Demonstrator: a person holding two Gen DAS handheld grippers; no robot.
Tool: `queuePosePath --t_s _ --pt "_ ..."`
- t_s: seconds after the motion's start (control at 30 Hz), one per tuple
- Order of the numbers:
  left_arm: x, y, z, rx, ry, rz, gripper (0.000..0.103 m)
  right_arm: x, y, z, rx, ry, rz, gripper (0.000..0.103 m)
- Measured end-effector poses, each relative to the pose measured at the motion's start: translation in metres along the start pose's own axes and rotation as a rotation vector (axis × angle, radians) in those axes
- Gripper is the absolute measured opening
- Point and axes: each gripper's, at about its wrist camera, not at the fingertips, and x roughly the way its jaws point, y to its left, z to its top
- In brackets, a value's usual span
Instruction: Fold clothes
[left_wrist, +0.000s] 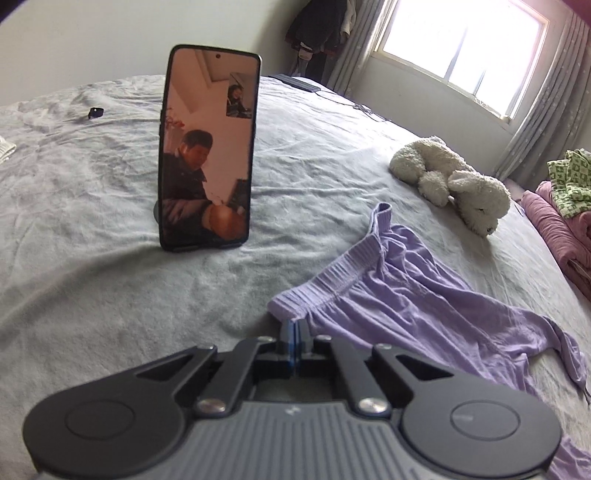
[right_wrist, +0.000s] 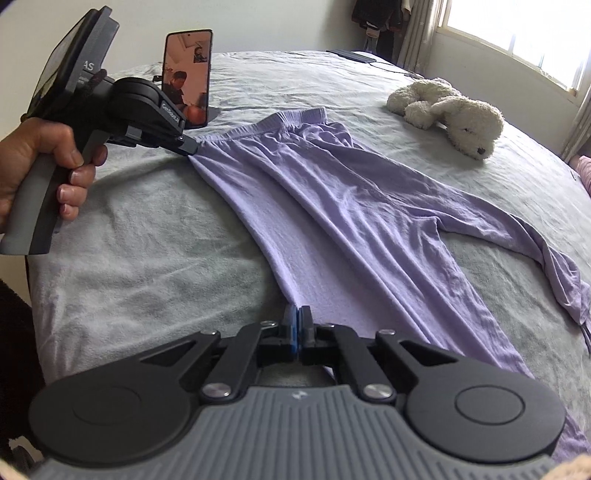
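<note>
2 grippers' jaws pinch soft, wrinkled lilac trousers (right_wrist: 332, 206) on fleecy bedspread (right_wrist: 147, 236).

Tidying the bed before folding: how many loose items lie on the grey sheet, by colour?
Purple: 1, trousers
White: 1, plush dog
Black: 3, phone on stand, small object, flat device by far edge
Total: 5

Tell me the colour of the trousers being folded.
Light purple trousers, plain with no pattern; the right wrist view shows them best.
</note>
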Motion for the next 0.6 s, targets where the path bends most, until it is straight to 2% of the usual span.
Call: queuePosePath --t_s 0.23,0.47,0.53,0.57,0.6 --pt "-0.01 0.008 -0.004 0.03 0.024 0.053 0.0 -0.01 0.012 0.0 -0.007 0.011 0.055 0.001" --pt "-0.009 0.006 -0.01 0.094 0.045 0.098 0.001 0.005 0.015 -0.007 -0.011 0.066 0.048 0.002" --pt "-0.008 0.002 -0.012 0.133 0.043 0.103 0.007 0.004 0.015 -0.007 -0.009 0.057 0.045 0.013" --pt "-0.01 0.0 -0.012 0.146 0.039 0.104 0.01 0.003 0.015 -0.007 -0.01 0.052 0.037 0.013" --pt "-0.011 0.0 -0.012 0.151 0.035 0.103 0.023 0.001 0.016 -0.007 -0.013 0.048 0.03 0.016"
